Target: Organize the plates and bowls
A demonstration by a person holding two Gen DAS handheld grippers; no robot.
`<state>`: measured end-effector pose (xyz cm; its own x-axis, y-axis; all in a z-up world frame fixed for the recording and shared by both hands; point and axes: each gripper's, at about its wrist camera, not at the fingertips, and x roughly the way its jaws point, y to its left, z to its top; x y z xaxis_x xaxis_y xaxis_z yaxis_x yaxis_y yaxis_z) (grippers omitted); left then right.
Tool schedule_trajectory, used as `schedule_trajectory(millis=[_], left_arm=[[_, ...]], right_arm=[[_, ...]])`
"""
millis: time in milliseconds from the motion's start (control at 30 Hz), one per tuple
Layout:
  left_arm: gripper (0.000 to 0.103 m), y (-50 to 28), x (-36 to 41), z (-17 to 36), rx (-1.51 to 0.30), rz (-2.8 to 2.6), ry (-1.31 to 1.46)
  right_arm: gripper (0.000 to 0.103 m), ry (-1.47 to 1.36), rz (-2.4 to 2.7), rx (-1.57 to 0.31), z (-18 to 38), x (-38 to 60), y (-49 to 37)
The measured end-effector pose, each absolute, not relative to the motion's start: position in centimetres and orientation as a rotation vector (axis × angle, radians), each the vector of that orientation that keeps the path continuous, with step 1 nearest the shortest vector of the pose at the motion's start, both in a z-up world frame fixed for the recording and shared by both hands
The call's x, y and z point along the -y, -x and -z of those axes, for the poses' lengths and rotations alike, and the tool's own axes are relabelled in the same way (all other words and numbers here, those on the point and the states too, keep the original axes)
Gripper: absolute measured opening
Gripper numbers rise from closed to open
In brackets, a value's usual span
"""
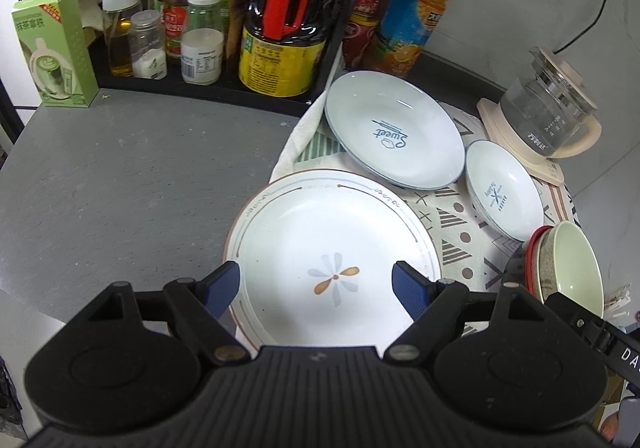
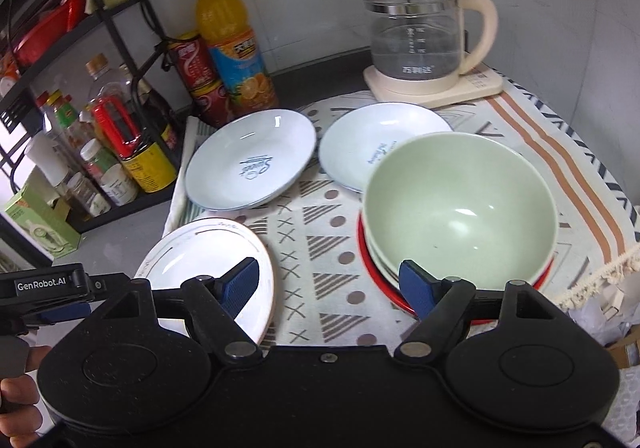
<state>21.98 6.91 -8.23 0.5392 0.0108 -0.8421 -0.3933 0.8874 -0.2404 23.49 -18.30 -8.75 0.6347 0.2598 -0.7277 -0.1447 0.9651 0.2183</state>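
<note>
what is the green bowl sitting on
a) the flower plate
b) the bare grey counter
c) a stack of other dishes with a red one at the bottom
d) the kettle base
c: in the right wrist view the green bowl is nested on a stack of other dishes, with a red dish at the bottom, on the patterned cloth, apart from the flower plate.

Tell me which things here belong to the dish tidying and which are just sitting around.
Job: flower plate, Sweet plate, small plate, green bowl stacked on a red dish.

Lying about: kettle, juice bottle, oil jug, green carton, cans.
</note>
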Motion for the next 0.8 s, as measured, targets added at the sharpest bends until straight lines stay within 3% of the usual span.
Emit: schedule_trajectory(millis=[800], left_arm=[[0.081,-25.9,-8.9,8.6,-0.984,-0.255,0.469]], right_arm=[[0.087,-0.058,-0.344,-0.895,9.2,12.6,-27.2]])
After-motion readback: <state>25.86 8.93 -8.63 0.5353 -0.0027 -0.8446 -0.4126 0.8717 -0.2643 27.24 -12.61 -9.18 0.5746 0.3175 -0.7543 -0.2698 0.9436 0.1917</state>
